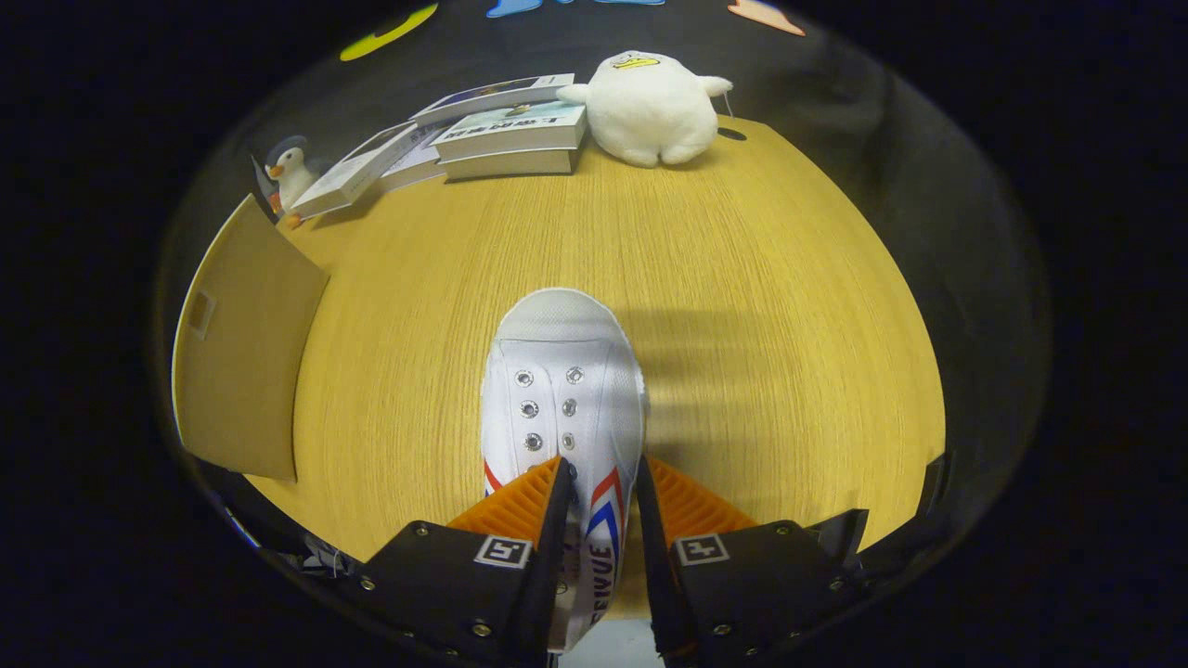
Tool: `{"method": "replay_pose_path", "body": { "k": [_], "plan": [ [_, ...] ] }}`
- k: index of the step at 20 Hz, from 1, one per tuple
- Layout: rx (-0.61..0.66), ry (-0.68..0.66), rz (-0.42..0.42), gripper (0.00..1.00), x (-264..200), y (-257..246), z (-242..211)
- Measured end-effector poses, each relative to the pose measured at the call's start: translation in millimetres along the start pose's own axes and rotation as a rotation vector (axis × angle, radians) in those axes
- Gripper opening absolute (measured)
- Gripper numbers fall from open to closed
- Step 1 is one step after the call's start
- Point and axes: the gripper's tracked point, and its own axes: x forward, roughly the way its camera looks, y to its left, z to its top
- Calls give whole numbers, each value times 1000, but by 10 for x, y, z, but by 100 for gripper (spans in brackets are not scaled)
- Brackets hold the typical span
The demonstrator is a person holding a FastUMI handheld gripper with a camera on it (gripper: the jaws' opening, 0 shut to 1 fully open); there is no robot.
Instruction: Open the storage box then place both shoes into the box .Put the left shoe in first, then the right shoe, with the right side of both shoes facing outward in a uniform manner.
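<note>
Wood-grain surface (742, 306) in a dark booth, seen along the fingers of the hand-held gripper (601, 501). A white canvas shoe (561, 390) lies between the fingers, toe pointing away from the camera, with its heel end lost beneath the gripper body. Both fingers press against the rear part of the shoe — one on each side of the striped side panel — so the hand-held gripper is pinching the shoe. Whether the shoe rests on the surface or is lifted off it cannot be told. To the left of the shoe, well apart, a brown cardboard flap (241, 371) stands at the surface's edge; its box body is hidden. Beyond the shoe, at the far edge: a stack of books (510, 139), a further book (357, 172) leaning to their left, a small penguin toy (290, 176) beside it, and a white plush duck (650, 107) touching the stack's right end.
</note>
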Motion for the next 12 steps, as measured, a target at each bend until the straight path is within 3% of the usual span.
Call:
{"method": "replay_pose_path", "body": {
  "k": [1,2,5,6,12],
  "plan": [
    [5,-13,-28,41,19,-65,22],
    [40,-3,-19,20,8,-33,16],
    [118,-37,-25,18,155,-59,16],
    [126,-26,-28,1,-38,-56,80],
    [280,-34,78,1,-375,91,154]
  ]
}}
